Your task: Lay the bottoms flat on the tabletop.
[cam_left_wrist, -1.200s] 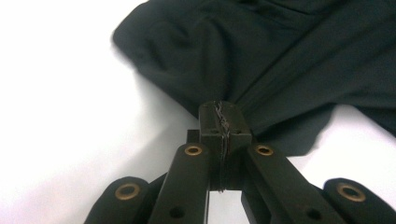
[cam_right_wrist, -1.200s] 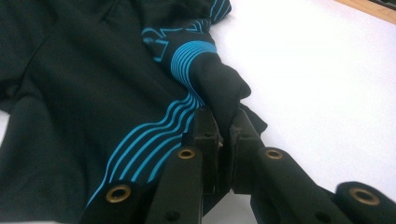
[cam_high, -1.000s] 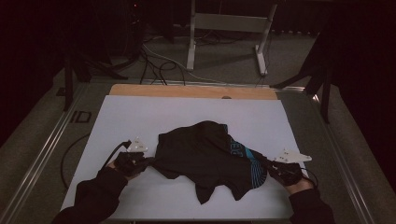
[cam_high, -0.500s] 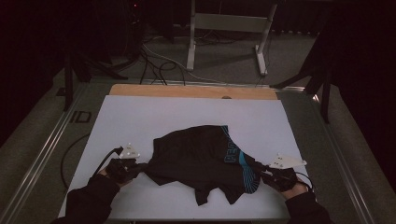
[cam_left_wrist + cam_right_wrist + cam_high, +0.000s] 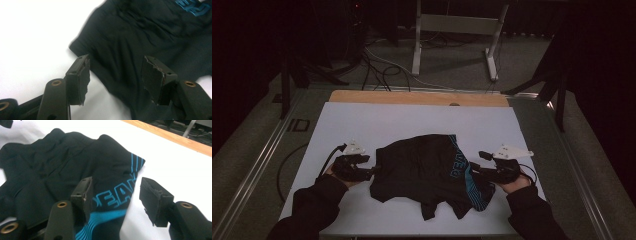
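Note:
A black garment [image 5: 427, 170] with blue lettering and blue stripes lies crumpled on the white table sheet [image 5: 412, 125]. My left gripper [image 5: 371, 173] is at its left edge, my right gripper [image 5: 476, 167] at its striped right edge. In the left gripper view the left gripper [image 5: 116, 72] has just been opening; black cloth [image 5: 130, 37] lies under the gap and the pads do not press on it. In the right gripper view the right gripper [image 5: 115, 192] has also just been opening, above the lettered band [image 5: 117, 195] and free of it.
A wooden strip [image 5: 417, 97] runs along the table's far edge. Metal rails [image 5: 257, 170] border the left and right sides. Cables [image 5: 377, 67] and a stand's legs [image 5: 452, 30] are on the floor beyond. White sheet lies bare behind the garment.
Both grippers held the garment's side edges stretched between them; now both have opened and let go. The garment has settled flat, and the right hand has drawn slightly away from me.

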`<state>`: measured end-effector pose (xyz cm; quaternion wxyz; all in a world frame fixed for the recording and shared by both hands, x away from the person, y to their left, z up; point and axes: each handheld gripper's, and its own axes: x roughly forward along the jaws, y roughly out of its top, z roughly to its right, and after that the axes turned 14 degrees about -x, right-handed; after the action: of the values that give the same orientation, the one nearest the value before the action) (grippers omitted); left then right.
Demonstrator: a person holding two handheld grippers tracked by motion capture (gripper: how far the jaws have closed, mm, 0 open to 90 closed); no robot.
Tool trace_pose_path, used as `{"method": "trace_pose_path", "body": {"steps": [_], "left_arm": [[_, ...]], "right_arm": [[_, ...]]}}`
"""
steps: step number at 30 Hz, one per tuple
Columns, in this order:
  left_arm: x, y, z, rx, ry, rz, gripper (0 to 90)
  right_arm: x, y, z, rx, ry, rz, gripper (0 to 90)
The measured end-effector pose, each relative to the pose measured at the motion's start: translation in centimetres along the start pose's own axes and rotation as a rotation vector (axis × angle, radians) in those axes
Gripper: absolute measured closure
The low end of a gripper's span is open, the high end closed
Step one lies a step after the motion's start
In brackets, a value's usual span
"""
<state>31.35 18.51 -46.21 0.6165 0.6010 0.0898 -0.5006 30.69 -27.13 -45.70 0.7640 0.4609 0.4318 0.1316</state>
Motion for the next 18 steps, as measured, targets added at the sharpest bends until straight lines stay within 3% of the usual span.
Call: {"method": "trace_pose_path", "body": {"steps": [5,8,11,14,18], "left_arm": [[1.6,0.6,-0.9,-0.034,0.021,0.005,39.8],[2.5,0.8,-1.2,-0.051,0.025,0.008,38.5],[3.0,0.9,-1.2,-0.060,0.023,0.011,32.7],[3.5,1.0,-1.2,-0.064,0.011,0.001,19.6],[4.0,1.1,-1.5,-0.096,0.020,0.003,10.9]], "right_arm": [[2.4,0.3,1.4,0.021,0.016,-0.015,32.4],[3.7,0.4,2.0,0.028,0.063,-0.019,20.0],[5.0,0.4,2.3,0.033,0.093,-0.033,13.2],[6.1,0.6,2.5,0.023,0.095,-0.051,11.9],[7.6,0.8,3.0,0.008,0.089,-0.085,11.7]]}}
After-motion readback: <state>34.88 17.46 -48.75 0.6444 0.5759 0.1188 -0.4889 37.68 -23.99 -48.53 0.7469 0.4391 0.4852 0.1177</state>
